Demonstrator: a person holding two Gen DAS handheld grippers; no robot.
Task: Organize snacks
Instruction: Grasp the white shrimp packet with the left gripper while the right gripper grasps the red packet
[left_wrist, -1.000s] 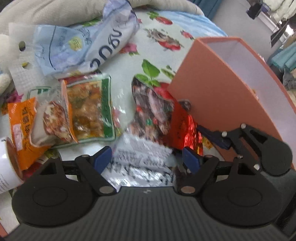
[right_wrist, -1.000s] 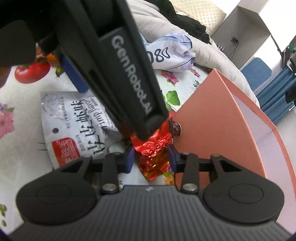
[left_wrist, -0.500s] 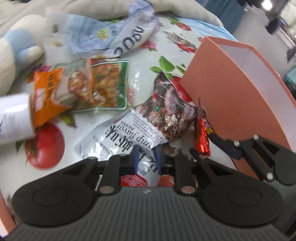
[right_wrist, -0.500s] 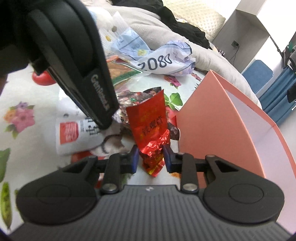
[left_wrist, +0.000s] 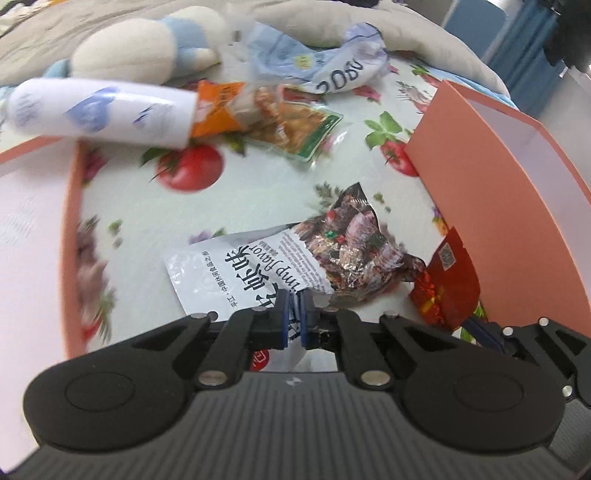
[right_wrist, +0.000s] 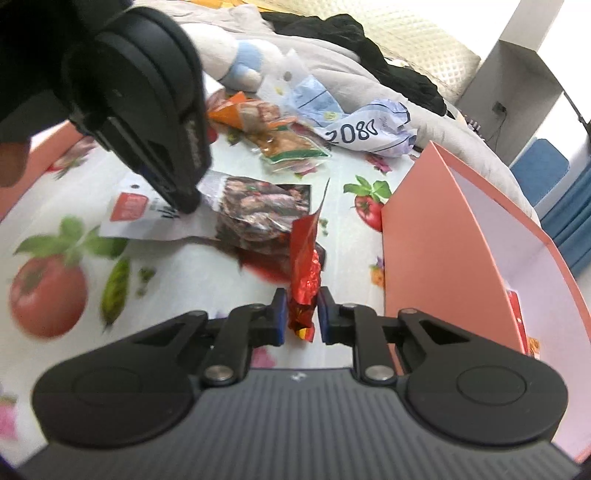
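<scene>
Pinching the white shrimp-flavour packet (left_wrist: 258, 266) by its near edge, the left gripper (left_wrist: 293, 321) has its fingers clamped on it over the bed (left_wrist: 258, 195). The right gripper (right_wrist: 300, 314) grips a red foil packet (right_wrist: 304, 266) upright between its fingers, just beside the salmon box (right_wrist: 436, 236).

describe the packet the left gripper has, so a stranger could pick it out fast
Start at the salmon-pink box on the fruit-print cloth. Just left of its near corner lies a white snack bag, pinched by the left gripper. Unlike the red foil packet beside it, it carries black lettering and a dark food photo.
</scene>
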